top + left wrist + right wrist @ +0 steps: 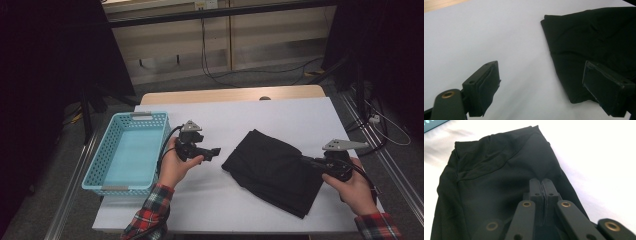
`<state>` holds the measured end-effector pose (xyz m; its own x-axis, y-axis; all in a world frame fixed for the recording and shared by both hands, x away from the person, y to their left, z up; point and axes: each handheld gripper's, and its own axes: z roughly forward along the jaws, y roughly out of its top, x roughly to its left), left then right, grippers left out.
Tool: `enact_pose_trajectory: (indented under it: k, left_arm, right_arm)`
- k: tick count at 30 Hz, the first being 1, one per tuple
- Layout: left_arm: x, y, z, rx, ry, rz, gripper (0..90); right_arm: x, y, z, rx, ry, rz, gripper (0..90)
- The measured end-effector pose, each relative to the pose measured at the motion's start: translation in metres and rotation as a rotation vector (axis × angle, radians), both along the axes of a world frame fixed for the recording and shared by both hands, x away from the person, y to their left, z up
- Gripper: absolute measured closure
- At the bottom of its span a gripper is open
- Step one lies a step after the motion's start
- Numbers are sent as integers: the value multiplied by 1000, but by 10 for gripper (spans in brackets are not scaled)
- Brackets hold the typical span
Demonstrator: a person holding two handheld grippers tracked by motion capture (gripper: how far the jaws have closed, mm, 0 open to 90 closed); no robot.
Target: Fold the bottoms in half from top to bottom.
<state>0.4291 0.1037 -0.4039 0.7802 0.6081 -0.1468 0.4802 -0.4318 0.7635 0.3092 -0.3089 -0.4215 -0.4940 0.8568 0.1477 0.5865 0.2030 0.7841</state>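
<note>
A folded black cloth [272, 172] lies on the white table [280, 112], right of centre. My right gripper [304, 159] reaches in over the cloth's right edge with its jaws together. In the right gripper view the cloth [486, 182] puckers up to the closed tips of the right gripper [541, 181], so it looks pinched there. My left gripper [216, 151] hovers just left of the cloth, pointing at it. In the left gripper view its jaws stand wide apart, the left gripper [541, 68] has nothing between them, and the cloth [594, 32] lies ahead at the right.
A light blue perforated basket [98, 172] stands at the table's left edge, with nothing in it; a corner of the basket [431, 125] shows in the right gripper view. Bare white table lies in front of and behind the cloth. Cables trail on the floor beyond.
</note>
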Motion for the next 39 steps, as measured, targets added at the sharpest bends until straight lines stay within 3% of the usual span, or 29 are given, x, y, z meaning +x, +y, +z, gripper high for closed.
enact_pose_trajectory:
  k: [39]
  left_arm:
    - [0,0,1,-4,6,-9,136]
  right_arm:
    - [-14,-5,3,2,-5,-4,897]
